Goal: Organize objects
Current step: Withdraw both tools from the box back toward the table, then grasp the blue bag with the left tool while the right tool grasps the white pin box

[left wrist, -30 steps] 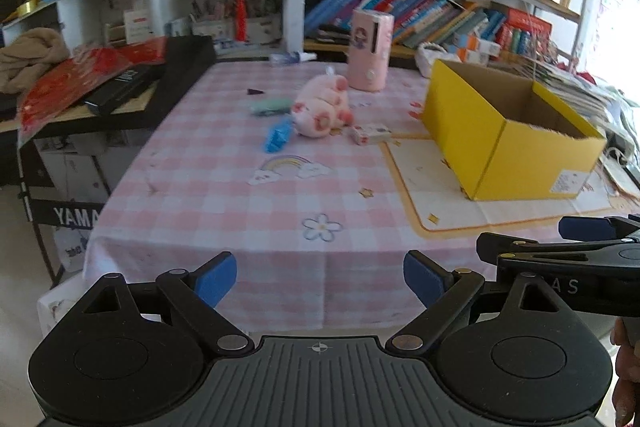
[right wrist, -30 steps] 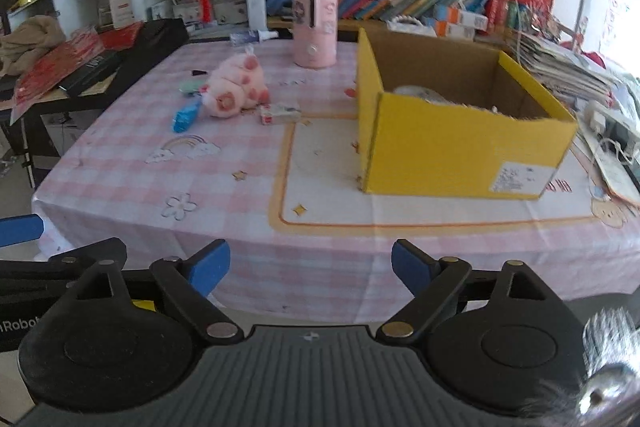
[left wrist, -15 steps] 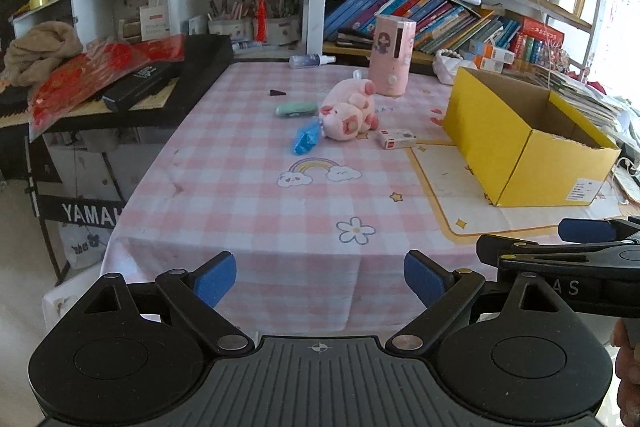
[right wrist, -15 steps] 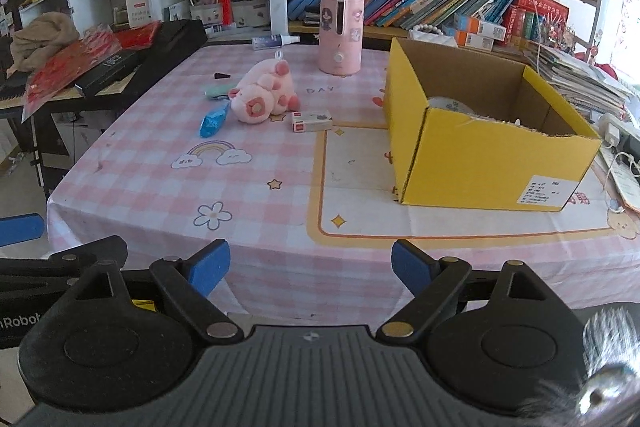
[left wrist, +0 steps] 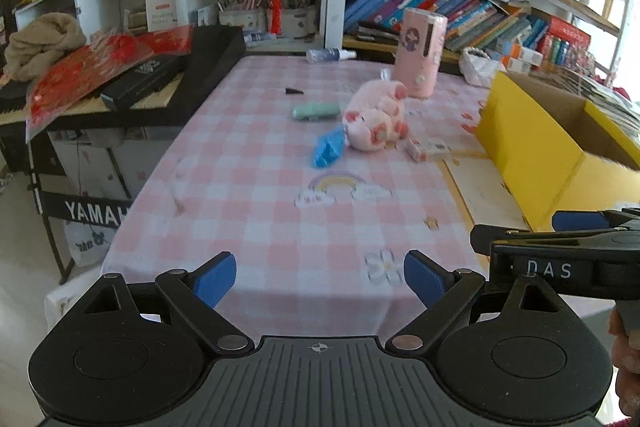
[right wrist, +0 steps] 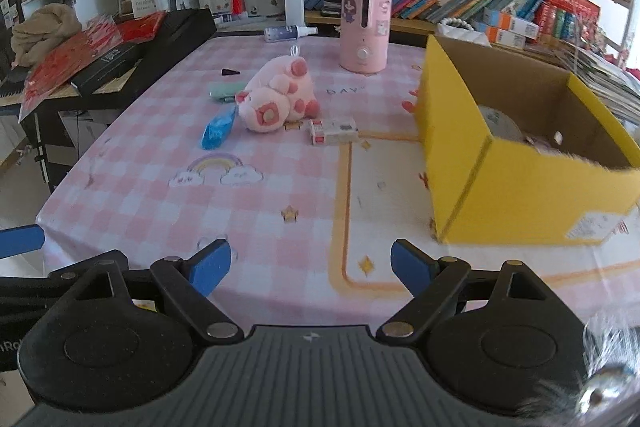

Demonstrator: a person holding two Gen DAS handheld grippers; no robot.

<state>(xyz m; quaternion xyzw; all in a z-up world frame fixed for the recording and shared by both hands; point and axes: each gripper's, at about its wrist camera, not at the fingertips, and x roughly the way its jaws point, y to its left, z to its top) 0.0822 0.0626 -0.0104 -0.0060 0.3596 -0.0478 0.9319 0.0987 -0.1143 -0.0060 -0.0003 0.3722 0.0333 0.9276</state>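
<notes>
Hand-held gripper [right wrist: 311, 261] well short of pink plush pig [right wrist: 276, 95]

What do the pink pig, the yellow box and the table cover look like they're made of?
Pink pig: soft plush fabric, fuzzy and rounded.
Yellow box: cardboard, matte yellow outside with a plain brown inside.
Table cover: pink checked, probably wipeable plastic or coated cloth; its faint sheen leaves that open.

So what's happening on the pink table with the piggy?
A person holds two open grippers, the left gripper and the right gripper, both empty, over the near edge of the checked tablecloth. Nothing is picked up yet. The pink plush pig, a blue packet and a small box lie loose beside the yellow cardboard box.
</notes>
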